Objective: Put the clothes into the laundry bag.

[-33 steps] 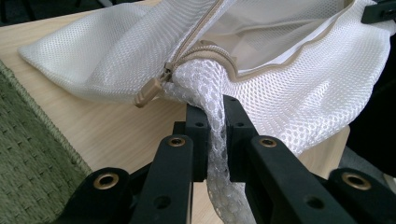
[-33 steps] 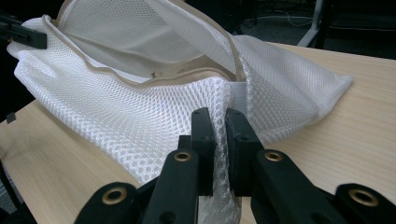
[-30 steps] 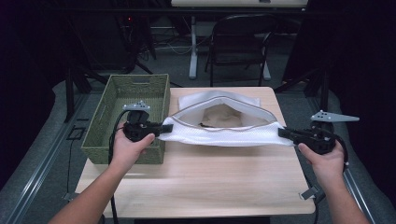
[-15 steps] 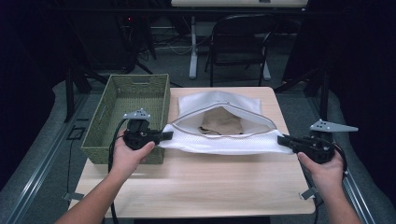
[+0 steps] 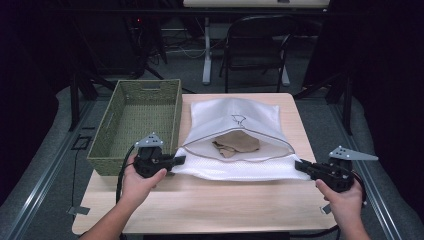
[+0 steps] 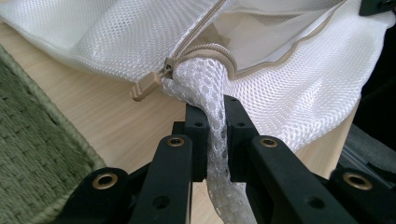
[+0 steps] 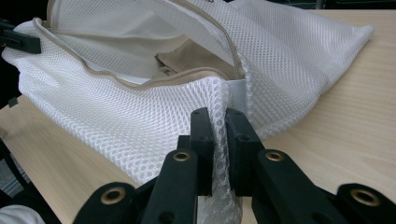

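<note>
High view: I hold the white mesh laundry bag (image 5: pixel 235 142) stretched across the table (image 5: pixel 210 205) beside the green basket (image 5: pixel 137 122), left gripper (image 5: pixel 176 160) at its 8 o'clock corner, right gripper (image 5: pixel 300 165) at 4 o'clock; a tan cloth (image 5: pixel 236 145) lies inside. Left gripper view: jaws pinch bunched mesh just below the zipper pull (image 6: pixel 145 86). Right gripper view: jaws pinch the opposite corner; I judge the bag light, limp and slippery, best held at seamed corners.
</note>
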Demonstrator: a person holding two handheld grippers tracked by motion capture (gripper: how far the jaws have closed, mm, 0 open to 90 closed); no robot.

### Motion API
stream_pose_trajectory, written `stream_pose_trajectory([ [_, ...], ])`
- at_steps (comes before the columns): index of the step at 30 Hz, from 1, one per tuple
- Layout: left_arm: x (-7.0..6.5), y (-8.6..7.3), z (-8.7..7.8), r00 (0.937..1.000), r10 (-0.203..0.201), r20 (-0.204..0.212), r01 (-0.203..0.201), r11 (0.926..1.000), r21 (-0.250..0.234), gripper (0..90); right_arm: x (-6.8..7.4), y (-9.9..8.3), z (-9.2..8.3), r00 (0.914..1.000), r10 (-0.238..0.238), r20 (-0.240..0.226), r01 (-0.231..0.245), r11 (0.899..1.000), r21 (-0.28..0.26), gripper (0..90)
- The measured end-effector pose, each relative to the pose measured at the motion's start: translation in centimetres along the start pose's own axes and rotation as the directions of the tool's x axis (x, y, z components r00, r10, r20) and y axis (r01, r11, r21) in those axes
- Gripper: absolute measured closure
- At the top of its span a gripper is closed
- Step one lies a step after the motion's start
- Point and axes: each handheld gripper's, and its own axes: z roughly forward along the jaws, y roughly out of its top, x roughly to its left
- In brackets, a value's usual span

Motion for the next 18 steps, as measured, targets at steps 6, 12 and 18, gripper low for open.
stream_pose_trajectory([
  [6,0.3,-1.8,0.3,0.9993,-0.033,0.020,0.033,0.9994,-0.006,82.9,0.3,-1.3,0.3,0.9998,-0.014,0.015,0.013,1.000,0.011,81.8],
  [12,0.2,-3.1,0.8,0.9995,-0.032,0.004,0.032,0.9993,0.022,82.7,0.8,-2.4,0.7,0.9992,-0.025,0.031,0.024,0.999,0.036,81.5],
  [18,0.5,-4.6,1.3,0.9979,-0.065,0.008,0.064,0.9975,0.028,82.4,0.9,-3.5,1.4,0.9984,-0.032,0.047,0.028,0.997,0.070,81.1],
])
